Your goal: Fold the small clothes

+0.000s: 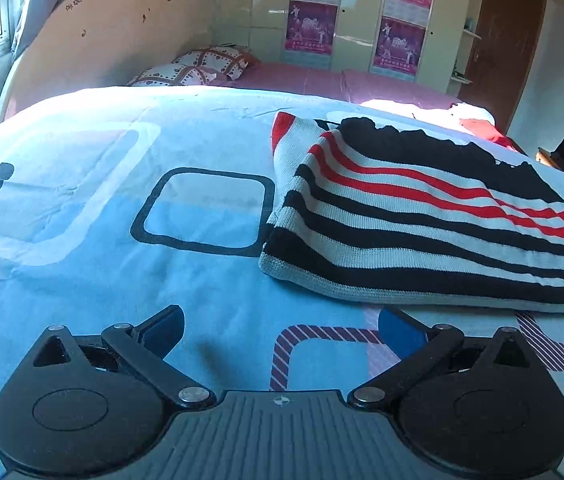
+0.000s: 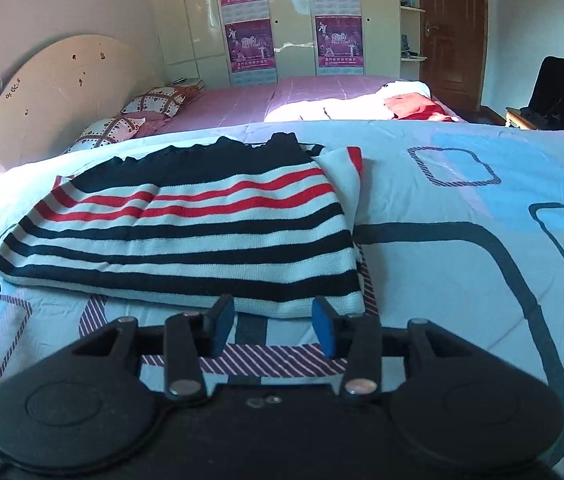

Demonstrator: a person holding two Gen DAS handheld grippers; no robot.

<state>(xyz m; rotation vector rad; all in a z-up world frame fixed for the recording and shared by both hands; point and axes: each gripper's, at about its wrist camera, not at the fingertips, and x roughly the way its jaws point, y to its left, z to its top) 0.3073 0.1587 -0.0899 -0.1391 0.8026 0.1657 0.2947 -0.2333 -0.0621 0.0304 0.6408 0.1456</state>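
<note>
A striped knit sweater (image 2: 186, 232) lies folded flat on the bed, on a pale blue bedsheet (image 1: 94, 208) printed with rounded squares. Its bands run black and white near the hem, red and white higher up, with a solid black part at the far end — whether that is a collar or a turned-over edge is hard to tell. One red-edged piece pokes out from under the fold, its shape mostly hidden.

The left claw (image 1: 281, 334) hovers low over the sheet with its blue-padded fingers spread wide, holding nothing; the sweater sits ahead of it and to its right, running off that view's edge. The right claw (image 2: 273, 330) is partly spread as well, just short of the sweater's near hem, and I cannot say whether the tips brush the knit.

Beyond lies a pink bed (image 2: 302, 92) with patterned pillows (image 2: 154, 100) and a red and white heap (image 2: 410, 104) washed out by sun — too bleached to identify. A dark chair (image 2: 558, 92) stands by the door.
</note>
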